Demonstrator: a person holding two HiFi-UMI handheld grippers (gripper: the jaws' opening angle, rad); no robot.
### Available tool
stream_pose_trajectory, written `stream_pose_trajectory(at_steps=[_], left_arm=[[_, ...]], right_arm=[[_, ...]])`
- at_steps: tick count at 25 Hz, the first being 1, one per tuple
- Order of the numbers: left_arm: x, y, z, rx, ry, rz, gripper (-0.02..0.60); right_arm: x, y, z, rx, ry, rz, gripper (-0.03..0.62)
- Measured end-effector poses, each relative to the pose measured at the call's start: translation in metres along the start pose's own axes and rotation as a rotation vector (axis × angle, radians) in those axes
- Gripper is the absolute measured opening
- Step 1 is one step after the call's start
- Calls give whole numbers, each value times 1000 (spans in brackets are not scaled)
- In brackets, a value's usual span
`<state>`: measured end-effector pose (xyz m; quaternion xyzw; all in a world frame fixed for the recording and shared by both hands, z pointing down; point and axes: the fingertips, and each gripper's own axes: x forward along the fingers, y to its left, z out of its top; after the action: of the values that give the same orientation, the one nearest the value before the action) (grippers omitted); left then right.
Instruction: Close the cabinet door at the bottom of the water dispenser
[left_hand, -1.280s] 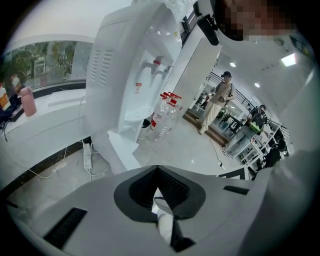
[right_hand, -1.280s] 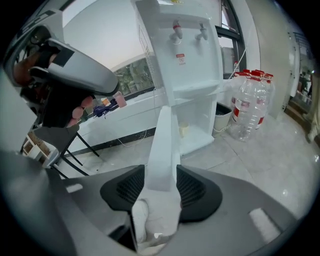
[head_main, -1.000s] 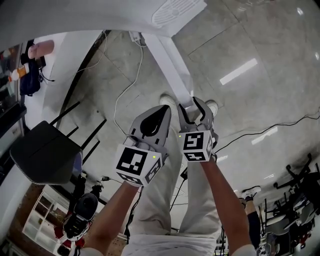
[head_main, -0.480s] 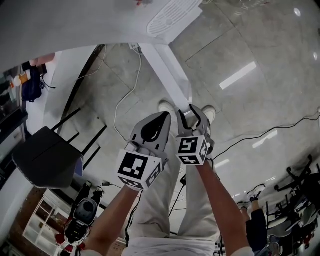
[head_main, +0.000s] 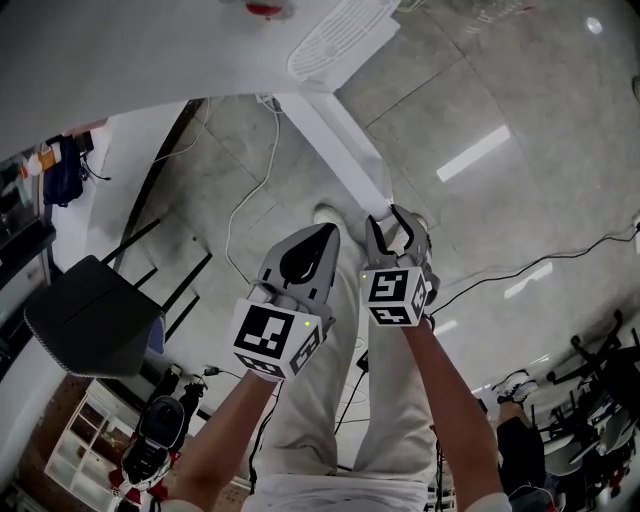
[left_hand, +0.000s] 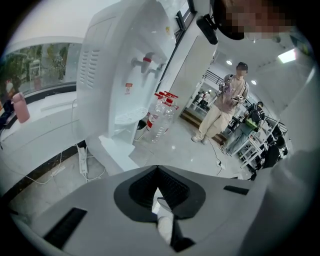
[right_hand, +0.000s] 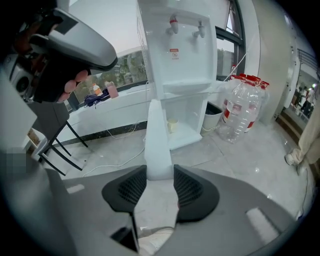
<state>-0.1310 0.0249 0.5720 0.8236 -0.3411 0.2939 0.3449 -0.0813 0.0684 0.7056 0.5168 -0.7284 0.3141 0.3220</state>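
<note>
Closed in since a second ago, the jaws of the right hand-held gripper (right_hand: 160, 172) are clamped on the free edge of the cabinet door (right_hand: 157, 135), which is swung out from the base of the water dispenser (right_hand: 185, 55). The left hand-held gripper (head_main: 318, 240) is held shut and empty just beside it.

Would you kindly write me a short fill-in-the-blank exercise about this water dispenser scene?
The right gripper clamps the cabinet door, which stands ____.
The left gripper holds ____.
The bottles beside the water dispenser have ____ caps.
Missing: open; nothing; red.
Note: the right gripper's jaws have just closed on the door.
</note>
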Motion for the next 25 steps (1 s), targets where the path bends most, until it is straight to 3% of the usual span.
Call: stream_pose_trajectory(at_steps=[17, 25], left_arm=[[6, -4, 13, 20, 1, -18, 5], [6, -2, 20, 24, -10, -22, 5]], right_arm=[[-4, -49, 8, 61, -5, -110, 187], [-3, -64, 11, 18, 3, -124, 189]])
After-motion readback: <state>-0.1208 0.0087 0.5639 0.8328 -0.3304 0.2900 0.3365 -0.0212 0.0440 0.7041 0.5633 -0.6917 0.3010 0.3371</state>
